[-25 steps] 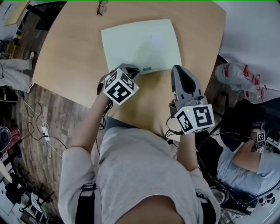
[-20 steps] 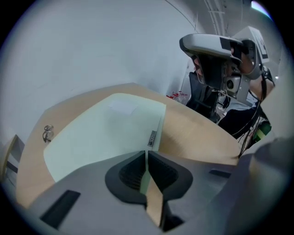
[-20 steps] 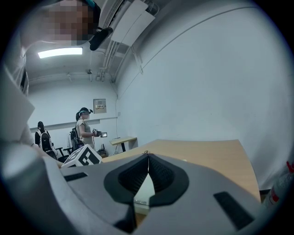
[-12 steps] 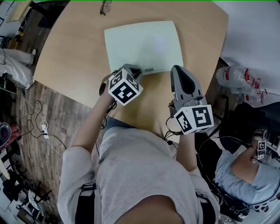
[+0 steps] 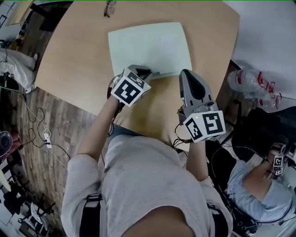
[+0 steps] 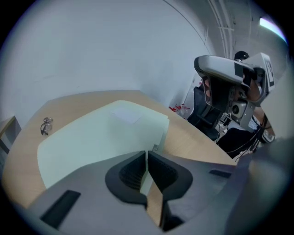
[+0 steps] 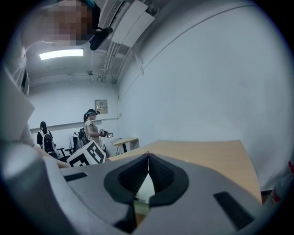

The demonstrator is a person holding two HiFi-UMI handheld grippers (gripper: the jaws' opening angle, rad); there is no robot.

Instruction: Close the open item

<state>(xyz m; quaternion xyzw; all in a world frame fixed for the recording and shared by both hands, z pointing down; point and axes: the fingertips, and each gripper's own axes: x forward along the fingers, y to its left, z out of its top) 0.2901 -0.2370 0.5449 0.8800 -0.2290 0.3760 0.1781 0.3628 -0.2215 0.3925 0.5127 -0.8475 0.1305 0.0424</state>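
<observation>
A pale green flat case (image 5: 148, 46) lies shut and flat on the wooden table (image 5: 78, 55); it fills the middle of the left gripper view (image 6: 92, 137). A small grey tab (image 5: 156, 73) sits on its near edge. My left gripper (image 5: 144, 73) rests at that near edge, just left of the tab. Its jaws stand shut with only a hairline gap (image 6: 146, 153) and nothing visibly between them. My right gripper (image 5: 186, 74) hovers off the case's near right corner, jaws shut and empty (image 7: 148, 158).
A pair of glasses (image 5: 107, 8) lies at the table's far edge. Plastic bottles (image 5: 252, 81) stand on the floor to the right, where a seated person (image 5: 259, 178) holds other grippers. The table's near edge runs just below my grippers.
My left gripper has rolled a little and shifted slightly along the case's near edge. The right gripper and the case have stayed put.
</observation>
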